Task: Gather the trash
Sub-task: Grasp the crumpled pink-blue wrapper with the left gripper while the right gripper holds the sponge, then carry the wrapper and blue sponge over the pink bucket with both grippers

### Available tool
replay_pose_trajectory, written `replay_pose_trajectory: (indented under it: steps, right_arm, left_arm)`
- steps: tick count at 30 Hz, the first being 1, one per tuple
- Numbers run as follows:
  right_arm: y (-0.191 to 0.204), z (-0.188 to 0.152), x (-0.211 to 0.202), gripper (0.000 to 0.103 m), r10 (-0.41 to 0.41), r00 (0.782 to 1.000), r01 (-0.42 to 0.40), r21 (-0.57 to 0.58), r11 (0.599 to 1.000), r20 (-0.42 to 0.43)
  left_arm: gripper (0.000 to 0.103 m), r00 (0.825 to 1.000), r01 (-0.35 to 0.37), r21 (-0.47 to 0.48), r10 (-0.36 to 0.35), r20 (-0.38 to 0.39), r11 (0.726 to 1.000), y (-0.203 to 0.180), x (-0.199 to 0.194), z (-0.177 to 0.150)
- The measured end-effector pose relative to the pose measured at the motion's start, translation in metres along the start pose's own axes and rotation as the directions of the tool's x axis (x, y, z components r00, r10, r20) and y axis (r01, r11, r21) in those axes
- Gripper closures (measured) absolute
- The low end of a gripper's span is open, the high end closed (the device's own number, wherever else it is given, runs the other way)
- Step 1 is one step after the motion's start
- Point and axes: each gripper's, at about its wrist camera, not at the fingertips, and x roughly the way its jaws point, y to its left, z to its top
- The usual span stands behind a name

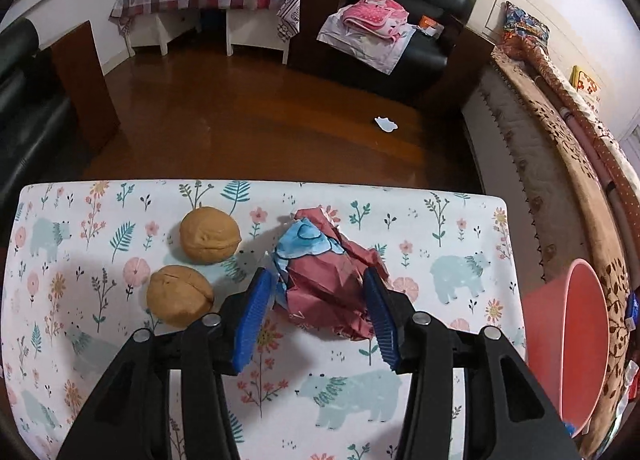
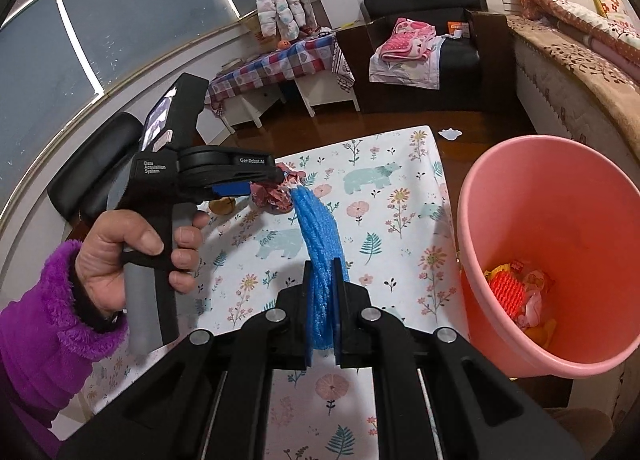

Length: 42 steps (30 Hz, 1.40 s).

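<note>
A crumpled red and blue paper ball [image 1: 324,280] lies on the floral tablecloth [image 1: 452,228]. My left gripper [image 1: 317,276] stands open astride it, one blue pad [image 1: 256,300] on each side; the pads sit close against the paper without squeezing it. In the right wrist view a hand [image 2: 132,248] in a purple sleeve holds that left gripper [image 2: 278,180] over the paper ball [image 2: 272,198]. My right gripper [image 2: 323,268] is shut on a blue foam net strip [image 2: 316,224], which sticks out forward over the table. The pink bucket [image 2: 560,200] stands to its right.
Two walnuts [image 1: 210,235] [image 1: 179,295] lie left of the paper ball. The pink bucket [image 1: 576,340] is beside the table's right edge and holds an orange net and wrappers [image 2: 516,292]. A white scrap [image 1: 386,124] lies on the wooden floor. A bed runs along the right.
</note>
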Motion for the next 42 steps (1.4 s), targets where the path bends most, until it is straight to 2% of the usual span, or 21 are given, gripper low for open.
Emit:
replay_pose_trajectory:
  steps: [1,4,7,17,22,37,42]
  right_arm:
    - [-0.001,-0.001,0.0,0.096,0.001,1.0,-0.001,0.002,1.0,0.0]
    - [-0.003,-0.002,-0.001,0.096,0.004,1.0,-0.004,0.009,1.0,0.003]
    - [-0.002,-0.002,-0.006,0.096,0.003,1.0,-0.003,0.006,1.0,0.015]
    - [-0.008,0.003,-0.024,0.096,-0.036,0.995,0.033,0.032,0.999,0.089]
    - [-0.02,0.008,-0.036,0.096,-0.093,0.986,0.082,0.082,0.993,0.136]
    - [-0.051,0.01,-0.07,0.096,-0.212,0.952,0.167,0.206,0.964,0.222]
    - [-0.057,0.01,-0.083,0.096,-0.251,0.937,0.198,0.225,0.954,0.243]
  left_arm:
    - [0.064,1.0,0.0,0.008,0.0,0.004,1.0,-0.002,0.0,0.0]
    - [0.071,1.0,0.005,0.048,-0.006,0.02,0.999,-0.006,-0.002,-0.005]
    - [0.075,0.997,0.061,0.062,-0.063,0.038,0.996,-0.008,-0.014,-0.011]
    - [0.076,0.978,0.118,0.226,-0.152,0.14,0.967,-0.044,-0.08,-0.046]
    - [0.075,0.967,0.166,0.258,-0.208,0.147,0.952,-0.06,-0.1,-0.059]
    - [0.075,0.948,0.174,0.339,-0.251,0.197,0.924,-0.106,-0.134,-0.08]
    - [0.075,0.94,0.197,0.355,-0.279,0.197,0.914,-0.123,-0.143,-0.085]
